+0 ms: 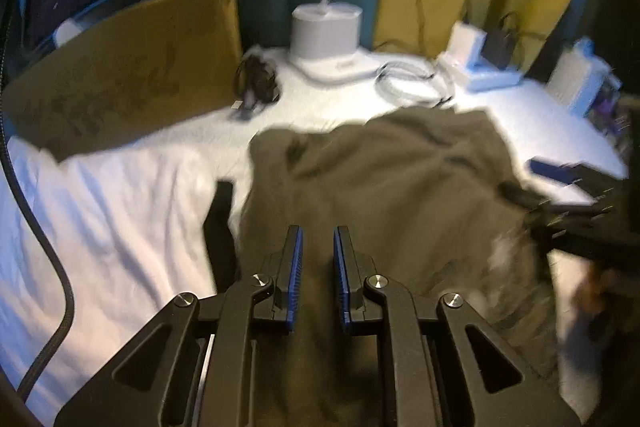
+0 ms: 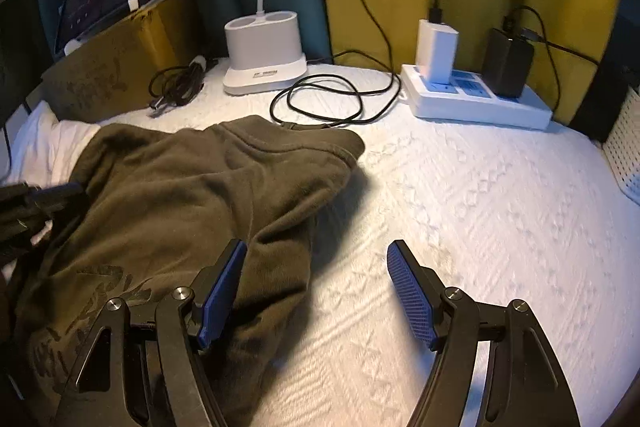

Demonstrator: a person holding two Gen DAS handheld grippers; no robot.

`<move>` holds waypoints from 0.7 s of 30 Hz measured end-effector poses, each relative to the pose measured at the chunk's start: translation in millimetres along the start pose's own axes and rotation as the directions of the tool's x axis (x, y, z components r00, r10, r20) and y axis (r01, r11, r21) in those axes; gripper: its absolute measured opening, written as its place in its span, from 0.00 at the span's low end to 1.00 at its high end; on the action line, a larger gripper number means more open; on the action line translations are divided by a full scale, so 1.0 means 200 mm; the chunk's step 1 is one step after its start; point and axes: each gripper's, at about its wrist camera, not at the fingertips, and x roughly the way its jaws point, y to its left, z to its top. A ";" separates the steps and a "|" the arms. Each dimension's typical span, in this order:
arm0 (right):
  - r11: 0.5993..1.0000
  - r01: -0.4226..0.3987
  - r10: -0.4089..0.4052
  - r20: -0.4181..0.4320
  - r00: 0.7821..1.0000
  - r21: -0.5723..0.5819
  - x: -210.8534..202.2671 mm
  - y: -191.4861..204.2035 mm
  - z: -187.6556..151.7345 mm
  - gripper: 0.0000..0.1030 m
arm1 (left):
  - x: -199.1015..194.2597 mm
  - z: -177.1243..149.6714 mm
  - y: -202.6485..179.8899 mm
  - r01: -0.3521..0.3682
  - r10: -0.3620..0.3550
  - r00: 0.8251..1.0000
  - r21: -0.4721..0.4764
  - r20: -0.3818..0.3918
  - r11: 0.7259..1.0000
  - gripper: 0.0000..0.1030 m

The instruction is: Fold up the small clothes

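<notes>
— What is the garment (image 2: 192,195) like?
— Olive-brown, soft and thick, with a dark print near one edge.
— How does it lie?
— Rumpled and partly doubled over on the white bedsheet (image 2: 460,211), its far hem just before the coiled black cable (image 2: 320,103).

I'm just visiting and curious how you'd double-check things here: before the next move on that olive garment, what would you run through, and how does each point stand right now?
1. Right tongs open and empty: ok, the pads stand wide apart with only the white cover between them.
2. Left tongs gripping the olive garment: cannot tell; the jaws are nearly closed above the cloth, but no pinch shows.
3. Garment lying flat: not ok, it is rumpled.
4. Black cable loop clear of the garment: not ok, it lies right at the far edge.
5. Bare white cover right of the garment: ok.
</notes>
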 end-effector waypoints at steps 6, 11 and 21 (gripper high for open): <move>1.000 -0.012 0.012 0.011 1.000 0.010 -0.11 -0.02 -0.06 0.72 | 0.00 -0.05 0.06 -0.042 0.041 0.999 -0.026 -0.005 0.999 0.14; 1.000 -0.003 0.003 -0.005 1.000 -0.009 -0.15 -0.01 -0.14 0.72 | -0.08 -0.08 0.03 -0.019 0.020 1.000 -0.024 0.023 1.000 0.14; 1.000 0.017 -0.017 -0.022 1.000 -0.021 -0.17 0.02 -0.30 0.71 | -0.29 -0.21 -0.06 0.044 -0.043 0.996 -0.007 0.080 0.999 0.48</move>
